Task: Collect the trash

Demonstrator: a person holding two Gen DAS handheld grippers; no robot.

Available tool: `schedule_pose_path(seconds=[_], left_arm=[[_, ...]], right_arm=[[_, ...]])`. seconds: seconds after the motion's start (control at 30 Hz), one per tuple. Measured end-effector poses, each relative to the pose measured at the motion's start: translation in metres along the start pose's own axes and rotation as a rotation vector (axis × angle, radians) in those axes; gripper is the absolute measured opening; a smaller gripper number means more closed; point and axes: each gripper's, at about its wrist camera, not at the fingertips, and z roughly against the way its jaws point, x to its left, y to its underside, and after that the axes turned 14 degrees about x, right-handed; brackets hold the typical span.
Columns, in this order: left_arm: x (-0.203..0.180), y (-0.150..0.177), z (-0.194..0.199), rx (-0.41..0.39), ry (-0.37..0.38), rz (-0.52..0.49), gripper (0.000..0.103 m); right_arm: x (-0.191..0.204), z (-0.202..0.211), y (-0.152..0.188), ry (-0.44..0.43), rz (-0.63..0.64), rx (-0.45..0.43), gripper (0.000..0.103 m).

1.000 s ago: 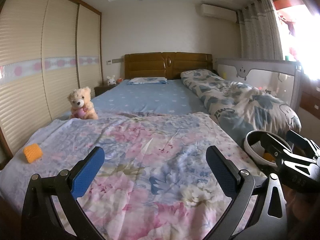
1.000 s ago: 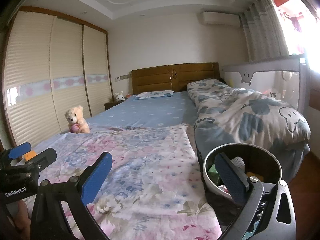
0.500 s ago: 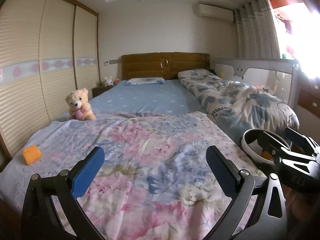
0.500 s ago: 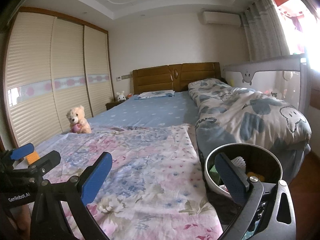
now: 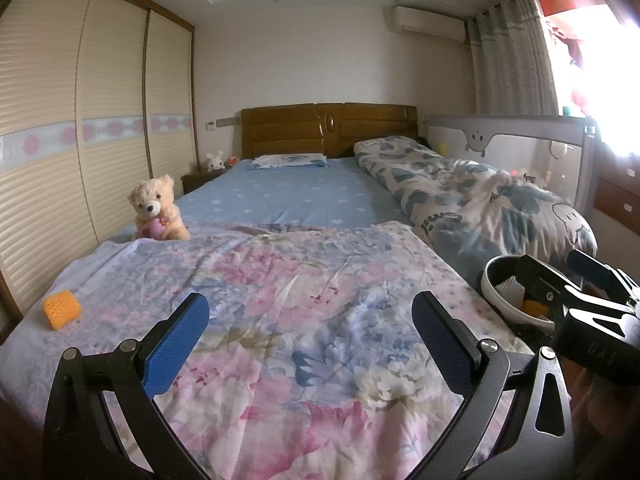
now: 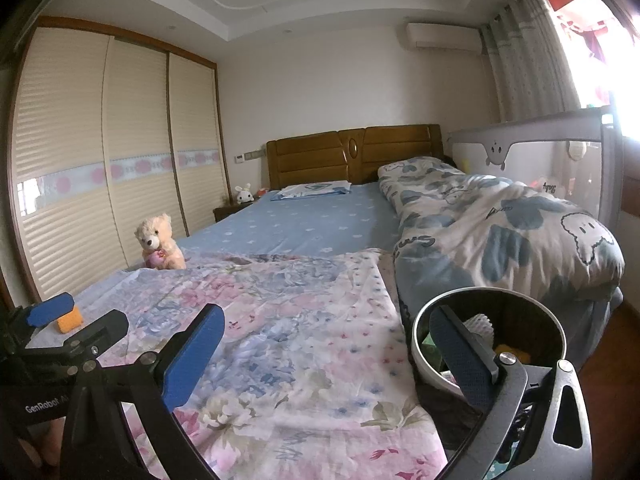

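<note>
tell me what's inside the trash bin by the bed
In the trash bin: a white foam net, an orange piece, something green. The right tongs cover the rest.

— Where does the sponge (image 5: 62, 309) lie?
— On the bed (image 5: 280, 280), near its left edge, in front of the teddy bear (image 5: 157, 209).
— And the bin (image 6: 490, 334)?
— Right of the bed, before the quilt (image 6: 500, 224).

"GenRobot" on the left gripper (image 6: 72, 316) body, "Baby" on the bed rail (image 6: 552, 148), quilt (image 6: 500, 232) lettering probably "Smile"
</note>
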Motion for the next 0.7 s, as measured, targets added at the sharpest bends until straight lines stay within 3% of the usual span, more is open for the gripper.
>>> schedule_pose_path(seconds=[0.7], left_arm=[[-0.0002, 0.0004, -0.0005, 0.001, -0.002, -0.002, 0.103]], right_arm=[[0.0024, 0.0006, -0.0008, -0.003, -0.003, 0.002, 0.103]])
